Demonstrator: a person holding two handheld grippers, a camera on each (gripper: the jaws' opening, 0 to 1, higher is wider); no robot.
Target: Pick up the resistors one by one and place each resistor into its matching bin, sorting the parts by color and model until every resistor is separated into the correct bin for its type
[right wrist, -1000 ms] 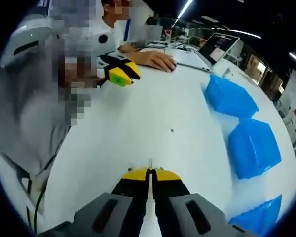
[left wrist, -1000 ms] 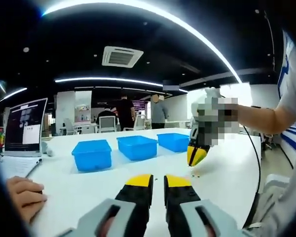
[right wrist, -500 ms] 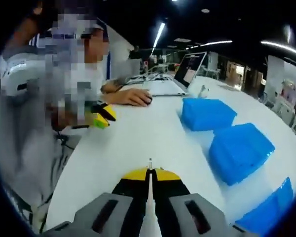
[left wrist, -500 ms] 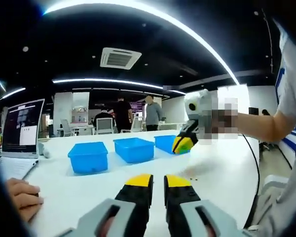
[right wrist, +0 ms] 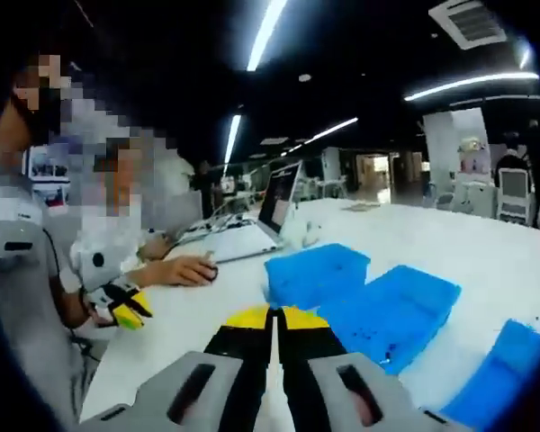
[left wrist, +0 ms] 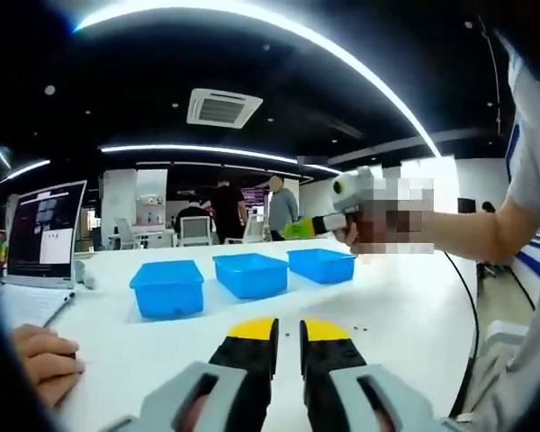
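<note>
Three blue bins (left wrist: pixel 245 274) sit in a row on the white worktop (left wrist: pixel 414 306). Your right gripper (right wrist: pixel 272 317), jaws pinched tight, has lifted off the worktop in the last sec and now hovers above the bins; can't tell if a resistor is between the tips, too small. Loose resistors (left wrist: pixel 358 328) lie near your left gripper (left wrist: pixel 288 329), jaws slightly apart, empty. Next is prob. picking the right bin.

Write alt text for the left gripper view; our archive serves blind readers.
Three blue bins sit in a row on a white table, with the right tool raised above the rightmost bin. The left tool rests low in front, slightly open, and a laptop stands at left.
</note>
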